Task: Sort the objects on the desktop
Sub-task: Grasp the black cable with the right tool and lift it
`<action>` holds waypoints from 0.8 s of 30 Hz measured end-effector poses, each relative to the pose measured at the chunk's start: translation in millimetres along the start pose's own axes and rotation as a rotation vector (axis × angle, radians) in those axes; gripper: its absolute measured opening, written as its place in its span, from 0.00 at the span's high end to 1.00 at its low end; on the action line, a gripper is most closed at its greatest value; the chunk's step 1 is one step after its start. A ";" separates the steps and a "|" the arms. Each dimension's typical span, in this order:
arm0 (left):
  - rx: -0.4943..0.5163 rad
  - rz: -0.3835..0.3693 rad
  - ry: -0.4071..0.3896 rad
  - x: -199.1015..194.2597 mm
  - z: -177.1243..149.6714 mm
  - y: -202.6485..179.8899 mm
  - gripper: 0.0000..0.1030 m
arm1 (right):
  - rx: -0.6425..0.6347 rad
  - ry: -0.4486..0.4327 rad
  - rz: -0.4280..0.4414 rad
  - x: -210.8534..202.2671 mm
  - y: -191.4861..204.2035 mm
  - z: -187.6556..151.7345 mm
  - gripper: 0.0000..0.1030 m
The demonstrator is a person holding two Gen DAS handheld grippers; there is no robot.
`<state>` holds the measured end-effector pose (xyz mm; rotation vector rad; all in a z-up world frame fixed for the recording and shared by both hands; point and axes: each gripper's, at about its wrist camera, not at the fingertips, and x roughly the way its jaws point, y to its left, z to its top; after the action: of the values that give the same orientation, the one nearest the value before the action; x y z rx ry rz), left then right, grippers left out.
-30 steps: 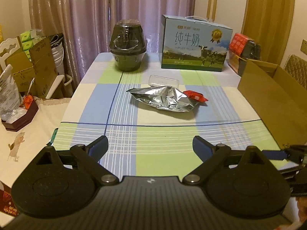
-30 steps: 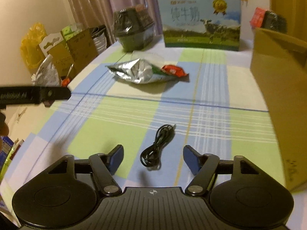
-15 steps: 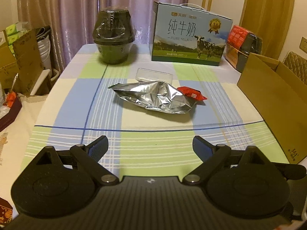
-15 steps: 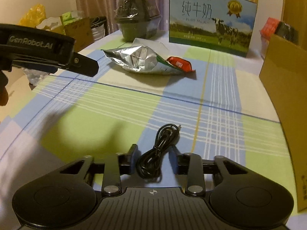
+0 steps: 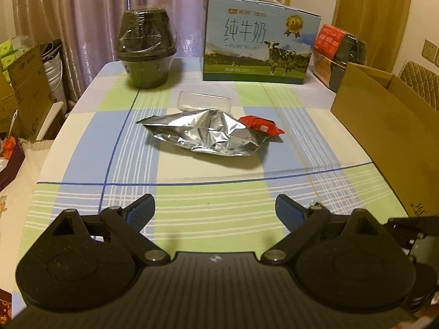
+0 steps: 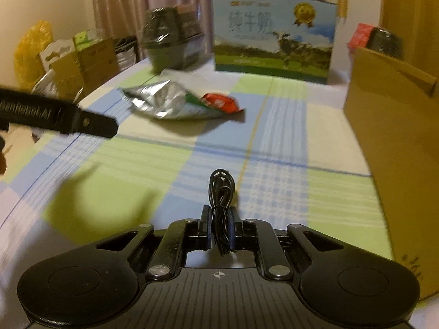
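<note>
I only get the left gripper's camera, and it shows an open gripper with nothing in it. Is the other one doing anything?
Observer: Yes. The right gripper is shut on a coiled black cable.
Operator: Where's the cable pointing?
Observer: Its loop sticks forward past the fingertips, over the checked tablecloth.
Operator: My silver bag looks plain silver. Same for you?
Observer: From the right view, the silver bag shows a green and white printed strip along its lower edge, next to the red packet.
Operator: Anything off the table's left side that I'm missing?
Observer: A yellow plastic bag sits behind the cardboard boxes there.
</note>
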<state>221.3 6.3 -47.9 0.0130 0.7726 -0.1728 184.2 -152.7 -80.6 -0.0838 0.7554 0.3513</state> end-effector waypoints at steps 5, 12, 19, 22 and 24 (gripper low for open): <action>0.041 -0.021 -0.022 8.4 10.1 -15.8 0.11 | 0.054 -0.022 -0.021 -0.2 -29.8 23.3 0.92; 0.114 -0.053 -0.083 31.0 37.3 -43.3 0.11 | 0.136 -0.016 -0.024 17.6 -69.9 57.1 0.92; 0.165 -0.081 -0.098 72.1 61.7 -59.5 0.12 | 0.142 -0.035 -0.027 35.3 -82.5 76.1 0.92; 0.189 -0.080 -0.096 88.5 68.4 -63.3 0.12 | 0.150 -0.037 -0.030 43.2 -86.6 79.5 0.92; 0.209 -0.079 -0.085 98.3 71.2 -66.5 0.14 | 0.159 -0.035 -0.032 47.8 -89.9 80.0 0.92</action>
<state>329.0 -79.4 -61.8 0.1723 0.6676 -0.3264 299.6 -207.6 -59.7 0.0601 0.7437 0.2609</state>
